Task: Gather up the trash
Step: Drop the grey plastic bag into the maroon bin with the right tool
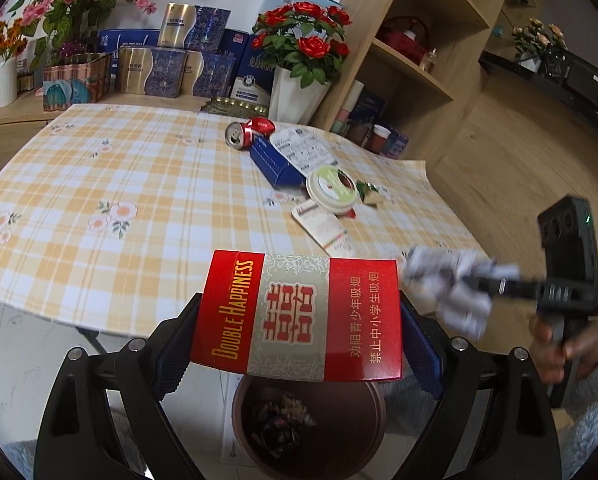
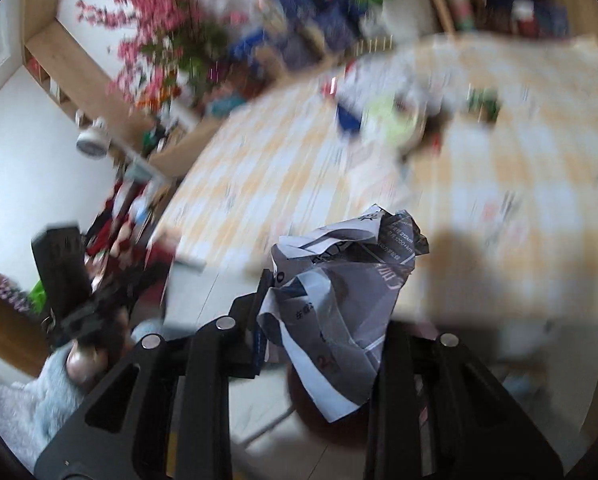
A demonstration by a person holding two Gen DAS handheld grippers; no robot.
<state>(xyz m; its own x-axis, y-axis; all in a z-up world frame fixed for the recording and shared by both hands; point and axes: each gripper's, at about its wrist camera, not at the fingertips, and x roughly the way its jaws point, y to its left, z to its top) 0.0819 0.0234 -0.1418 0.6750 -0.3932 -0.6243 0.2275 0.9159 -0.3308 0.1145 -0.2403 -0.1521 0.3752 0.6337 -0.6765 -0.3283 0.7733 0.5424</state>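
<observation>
- Red-and-silver cardboard cigarette carton point(image 1: 299, 316) clamped flat between left gripper point(image 1: 299, 340) pads, jaws spread wide on it.
- Brown round plastic bin point(image 1: 363, 452) at 6 o'clock under carton, wrappers inside.
- Crumpled grey-white printed paper wad point(image 2: 339, 304) pinched in right gripper point(image 2: 323, 344); in left view it sits at 3 o'clock of carton.
- Yellow-checked tablecloth table point(image 1: 119, 184) at 12 o'clock: crushed red drink can point(image 1: 247, 132), blue rectangular box point(image 1: 275, 160), round white-green lid point(image 1: 331, 190), well apart from grippers.
</observation>
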